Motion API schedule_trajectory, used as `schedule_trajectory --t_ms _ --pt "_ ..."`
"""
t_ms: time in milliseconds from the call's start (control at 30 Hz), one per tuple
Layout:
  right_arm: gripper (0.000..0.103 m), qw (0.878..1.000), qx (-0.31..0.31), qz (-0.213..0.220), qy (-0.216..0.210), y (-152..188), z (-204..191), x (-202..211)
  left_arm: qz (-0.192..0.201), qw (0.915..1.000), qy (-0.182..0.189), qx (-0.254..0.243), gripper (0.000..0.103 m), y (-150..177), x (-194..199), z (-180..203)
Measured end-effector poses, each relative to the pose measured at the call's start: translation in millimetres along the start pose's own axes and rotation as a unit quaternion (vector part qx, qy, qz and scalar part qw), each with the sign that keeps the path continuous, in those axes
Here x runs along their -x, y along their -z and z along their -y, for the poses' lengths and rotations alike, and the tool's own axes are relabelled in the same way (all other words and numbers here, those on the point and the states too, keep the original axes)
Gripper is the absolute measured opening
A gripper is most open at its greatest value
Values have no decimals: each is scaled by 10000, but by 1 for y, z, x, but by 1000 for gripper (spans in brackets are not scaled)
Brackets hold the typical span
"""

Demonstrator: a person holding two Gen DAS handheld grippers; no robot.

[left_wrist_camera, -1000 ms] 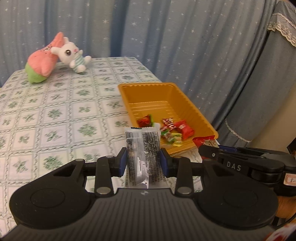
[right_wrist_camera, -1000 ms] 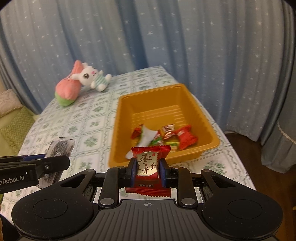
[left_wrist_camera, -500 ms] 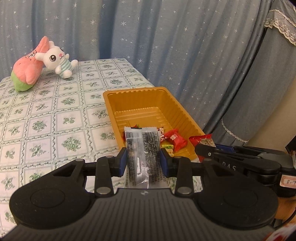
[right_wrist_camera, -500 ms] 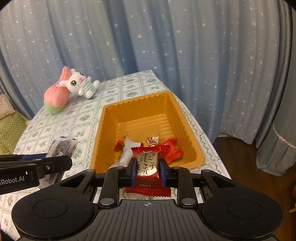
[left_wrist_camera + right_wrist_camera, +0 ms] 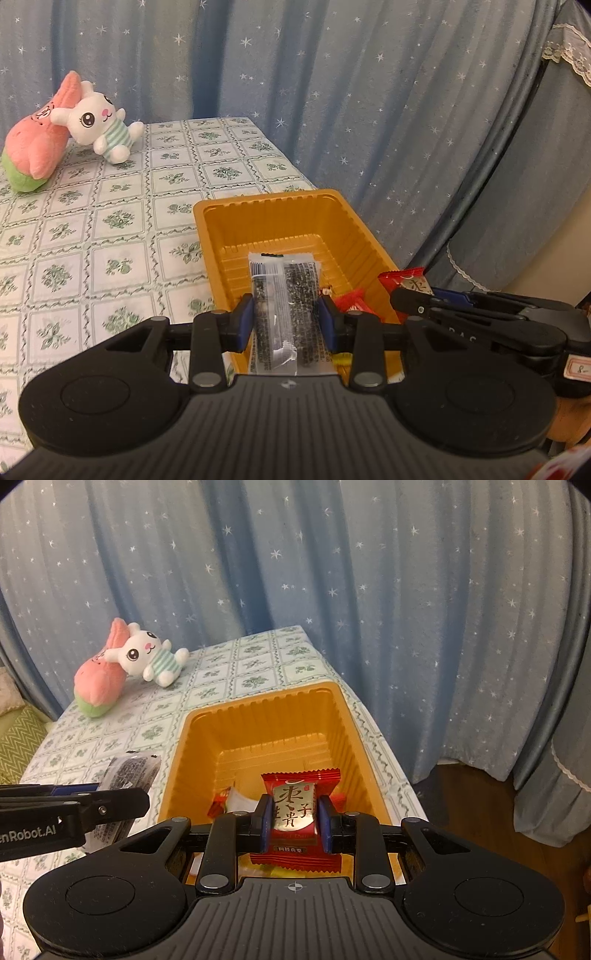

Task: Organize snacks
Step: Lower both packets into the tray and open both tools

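Two grippers are hovering over the orange tray, the left gripper clamping a dark seaweed packet and the right gripper a red candy, risking a spill past the rim.

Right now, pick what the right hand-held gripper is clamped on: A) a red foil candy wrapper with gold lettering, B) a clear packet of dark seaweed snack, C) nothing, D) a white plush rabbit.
A: the right hand-held gripper pinches the red foil candy wrapper with gold lettering above the orange plastic tray.
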State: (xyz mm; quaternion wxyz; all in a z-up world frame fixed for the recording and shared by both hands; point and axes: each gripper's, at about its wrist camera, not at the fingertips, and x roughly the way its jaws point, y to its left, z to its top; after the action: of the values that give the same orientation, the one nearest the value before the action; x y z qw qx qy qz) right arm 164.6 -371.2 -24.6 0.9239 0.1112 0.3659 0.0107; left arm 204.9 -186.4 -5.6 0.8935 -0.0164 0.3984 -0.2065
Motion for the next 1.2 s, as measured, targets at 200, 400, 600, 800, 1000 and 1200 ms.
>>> schedule_trajectory --t_ms 200,400,600,800,1000,1200 --pt "26 9999 -7 -82 -65 -14 5 -21 -87 10000 6 -27 33 -13 -23 -1" --pt "26 9998 -31 -156 -94 -21 7 -38 -259 9997 19 -19 33 -17 -46 -1" --pt "26 9998 -93 -178 -66 -23 12 -44 -309 9995 -5 95 39 -19 -58 -5" --pt "26 9997 -129 -214 -55 -18 16 -44 -239 9995 -75 169 40 -17 -52 -14" --pt "26 9996 -119 -226 -109 -16 9 -43 -224 9995 -150 167 41 -11 -44 -21" --pt "26 9996 -105 -164 -217 -20 -2 -41 -221 9995 -180 155 41 -7 -39 -21"
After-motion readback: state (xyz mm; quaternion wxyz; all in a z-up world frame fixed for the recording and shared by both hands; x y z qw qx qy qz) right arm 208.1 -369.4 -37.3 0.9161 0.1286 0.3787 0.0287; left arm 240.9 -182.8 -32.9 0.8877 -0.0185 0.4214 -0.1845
